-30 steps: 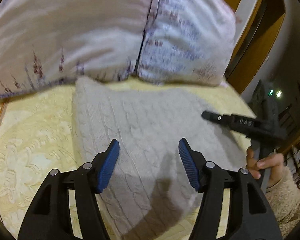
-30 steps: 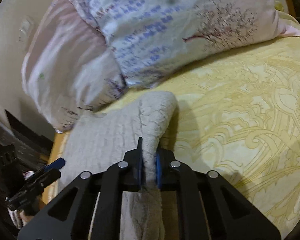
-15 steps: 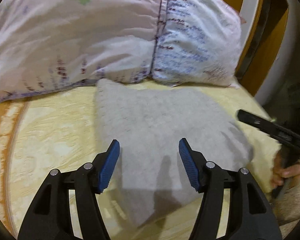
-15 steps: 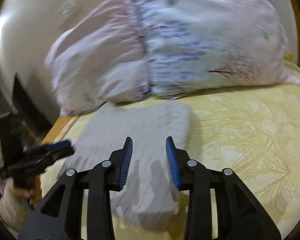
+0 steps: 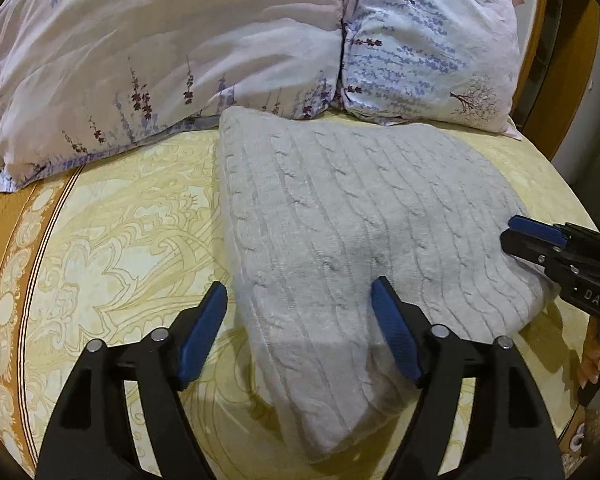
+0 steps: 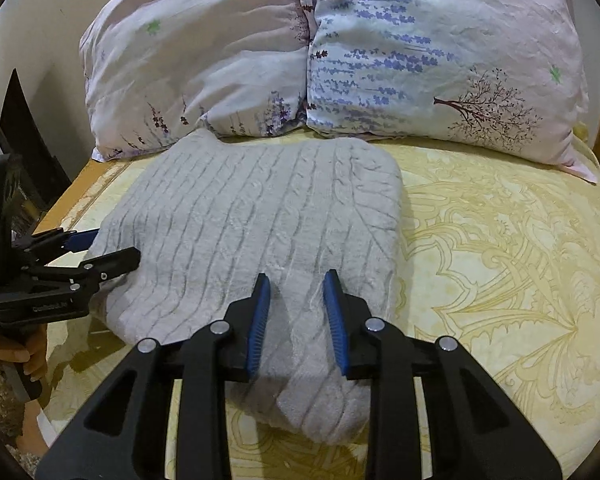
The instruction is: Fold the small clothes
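A folded grey cable-knit sweater (image 5: 340,208) lies flat on the yellow bedspread (image 5: 120,220), just below two pillows. My left gripper (image 5: 299,284) hovers over the sweater's near left corner; its jaws are opening and straddle the edge without pressing the knit. In the right wrist view it comes in from the left (image 6: 116,245) at the sweater's side. My right gripper (image 6: 297,276) stands open low over the near end of the sweater (image 6: 260,200), nothing pinched between its blue pads. It also shows at the right edge of the left wrist view (image 5: 512,232).
Two floral pillows (image 5: 160,60) (image 5: 428,48) lean against the headboard behind the sweater. Patterned bedspread (image 6: 500,240) stretches bare to the right. The bed's edge runs close by at the left (image 6: 60,208). A person's hand (image 6: 8,352) grips the left tool's handle.
The right gripper let go of the raised sweater fold and opened; the fold now lies flat. The left gripper's jaws have spread wider and it sits a little lower over the sweater.
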